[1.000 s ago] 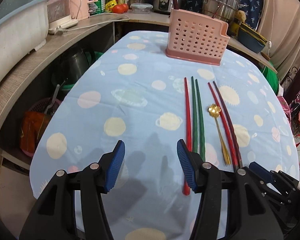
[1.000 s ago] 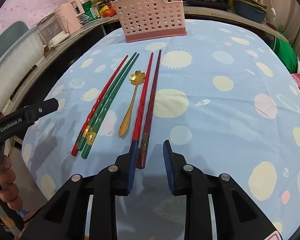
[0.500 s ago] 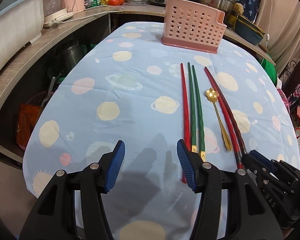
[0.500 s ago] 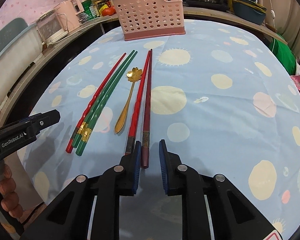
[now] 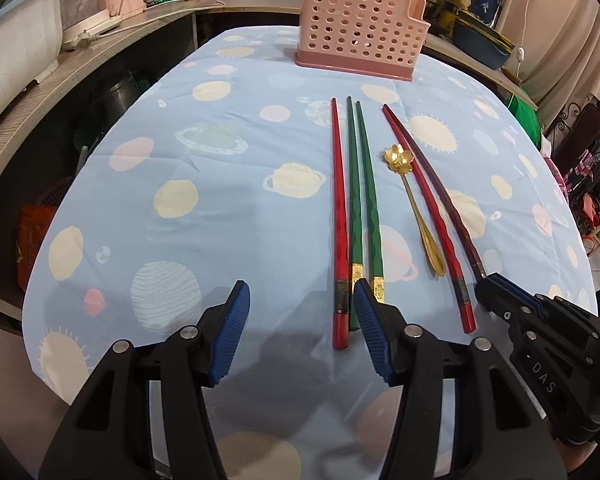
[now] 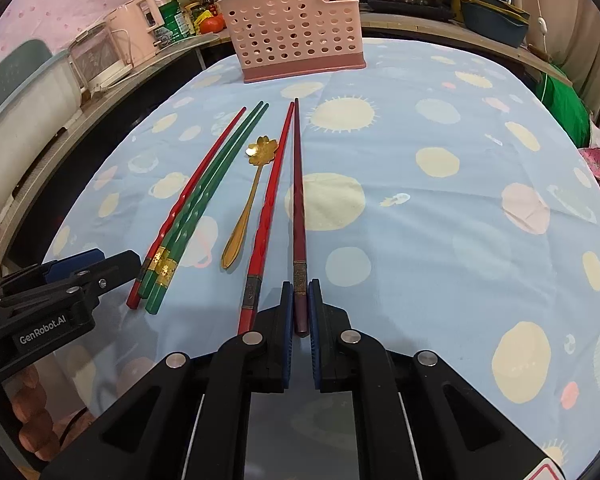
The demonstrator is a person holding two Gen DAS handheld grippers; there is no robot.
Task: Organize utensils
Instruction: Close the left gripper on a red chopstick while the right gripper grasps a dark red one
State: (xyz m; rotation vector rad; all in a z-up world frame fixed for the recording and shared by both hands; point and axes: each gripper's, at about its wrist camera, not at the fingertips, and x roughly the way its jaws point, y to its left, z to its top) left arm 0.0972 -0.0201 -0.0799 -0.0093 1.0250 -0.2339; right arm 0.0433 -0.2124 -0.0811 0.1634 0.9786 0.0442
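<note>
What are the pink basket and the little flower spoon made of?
Basket: looks like moulded plastic, matte pink, walls punched with even round holes. Spoon: probably metal with a gold finish, going by its bright glints and thin handle; solid or plated, I cannot tell.

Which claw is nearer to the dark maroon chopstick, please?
Right. The right claw is closing around the dark maroon chopstick; the left claw stands apart, by the green chopsticks.

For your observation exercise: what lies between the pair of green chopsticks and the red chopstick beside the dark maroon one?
A gold flower-bowled spoon, on the cloth between the green chopsticks and that red chopstick; both wrist views show it.
</note>
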